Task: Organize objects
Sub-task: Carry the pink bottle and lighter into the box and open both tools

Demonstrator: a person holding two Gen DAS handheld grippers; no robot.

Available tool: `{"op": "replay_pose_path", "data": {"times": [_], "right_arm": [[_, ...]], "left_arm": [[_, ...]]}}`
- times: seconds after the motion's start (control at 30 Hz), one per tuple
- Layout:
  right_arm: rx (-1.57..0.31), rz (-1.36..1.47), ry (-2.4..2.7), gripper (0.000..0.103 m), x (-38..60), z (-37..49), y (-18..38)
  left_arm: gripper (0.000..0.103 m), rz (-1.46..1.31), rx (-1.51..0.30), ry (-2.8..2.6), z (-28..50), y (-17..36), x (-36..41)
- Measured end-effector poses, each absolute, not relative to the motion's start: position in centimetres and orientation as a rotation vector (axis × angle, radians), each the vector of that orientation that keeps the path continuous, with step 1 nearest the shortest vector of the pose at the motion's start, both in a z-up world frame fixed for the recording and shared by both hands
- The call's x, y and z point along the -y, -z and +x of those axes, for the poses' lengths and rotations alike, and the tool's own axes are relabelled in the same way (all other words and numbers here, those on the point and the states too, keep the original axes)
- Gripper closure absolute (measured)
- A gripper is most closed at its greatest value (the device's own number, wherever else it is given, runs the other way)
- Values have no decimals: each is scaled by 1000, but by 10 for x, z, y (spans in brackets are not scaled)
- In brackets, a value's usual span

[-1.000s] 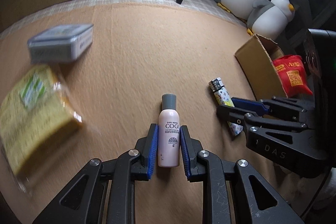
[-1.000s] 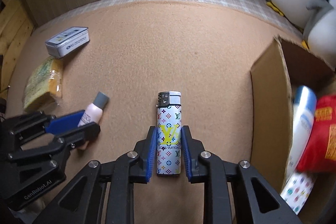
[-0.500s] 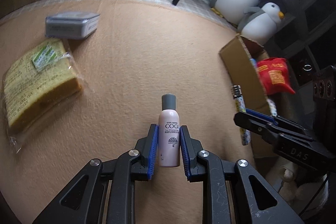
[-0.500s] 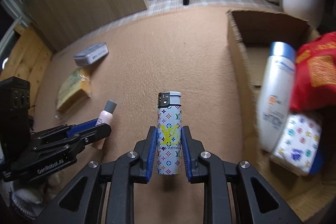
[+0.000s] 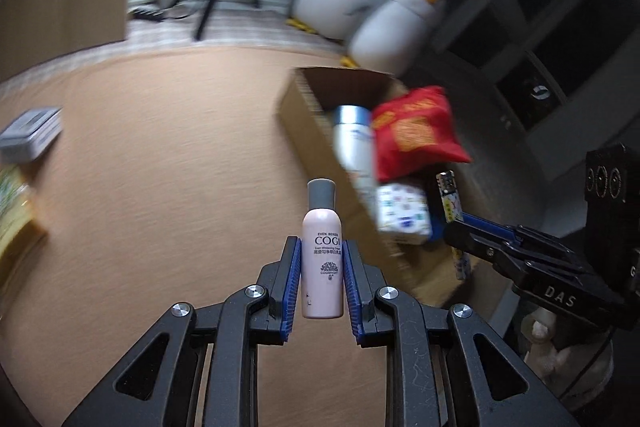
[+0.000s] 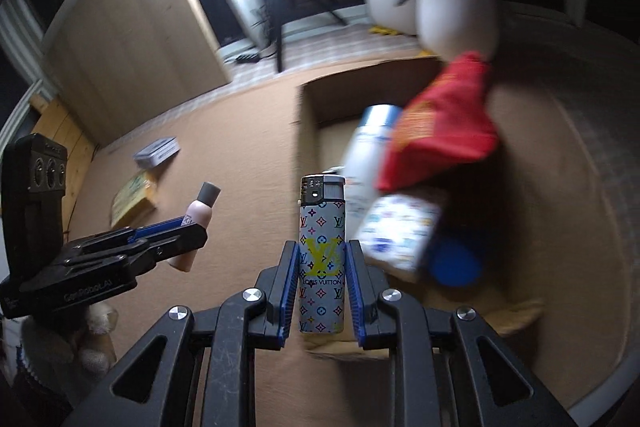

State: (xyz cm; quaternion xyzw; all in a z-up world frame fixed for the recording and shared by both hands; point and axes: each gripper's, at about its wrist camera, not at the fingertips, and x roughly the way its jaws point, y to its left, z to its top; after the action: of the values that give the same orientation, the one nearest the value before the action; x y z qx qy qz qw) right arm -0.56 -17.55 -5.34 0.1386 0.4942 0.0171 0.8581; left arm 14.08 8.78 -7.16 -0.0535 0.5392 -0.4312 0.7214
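Observation:
My left gripper [image 5: 320, 259] is shut on a pink bottle [image 5: 322, 263] with a grey cap and holds it above the brown mat, left of the cardboard box [image 5: 304, 107]. My right gripper [image 6: 322, 263] is shut on a patterned lighter [image 6: 322, 263] and holds it over the box's near left edge [image 6: 306, 131]. In the left wrist view the right gripper [image 5: 454, 223] with the lighter [image 5: 450, 197] is at the right, over the box. In the right wrist view the left gripper [image 6: 192, 227] with the bottle [image 6: 196, 219] is at the left.
The box holds a red pouch [image 6: 444, 131], a white bottle with silver cap [image 6: 370, 155], a patterned packet [image 6: 400, 231] and a blue cap [image 6: 454, 263]. A grey tin [image 6: 156, 155] and a yellow sponge pack [image 6: 134, 195] lie on the mat at the left. Penguin plushes [image 5: 384, 23] stand behind the box.
Both grippers have risen and swung right toward the box, each keeping its object. The right gripper with the lighter now hangs over the box's edge.

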Motion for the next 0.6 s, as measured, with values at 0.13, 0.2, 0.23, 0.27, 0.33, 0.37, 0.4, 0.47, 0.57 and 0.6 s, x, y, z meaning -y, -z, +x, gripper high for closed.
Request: {"op": "replay_pose_path", "data": {"times": [0.13,0.2,0.23,0.27,0.33,0.37,0.4,0.47,0.57,0.6], "right_arm": [[-1022,316,22,82,207,-11,53],[-1015,324,41,82,218,-12,53],[-1012,325,50,82,224,-13,53],[-1009,327,58,82,228,-13,53],[-1008,327,71,82,236,-12,55],[-1008,328,74,82,239,-12,56],[-1010,328,77,82,242,-12,57],[-1012,327,83,82,247,-11,60],[-1015,334,90,82,252,-11,63],[-1017,336,91,82,254,-12,64]], "left_arm": [[81,-80,-1174,1010,124,61,-49],[81,-67,-1171,1031,118,58,-33],[81,-57,-1171,1043,114,58,-23],[81,-51,-1170,1047,113,58,-16],[81,-34,-1171,1056,108,60,0],[81,-30,-1173,1058,108,61,3],[81,-23,-1174,1060,106,62,8],[81,-13,-1176,1058,104,64,14],[81,-4,-1179,1059,102,66,19],[81,0,-1178,1059,101,66,20]]}}
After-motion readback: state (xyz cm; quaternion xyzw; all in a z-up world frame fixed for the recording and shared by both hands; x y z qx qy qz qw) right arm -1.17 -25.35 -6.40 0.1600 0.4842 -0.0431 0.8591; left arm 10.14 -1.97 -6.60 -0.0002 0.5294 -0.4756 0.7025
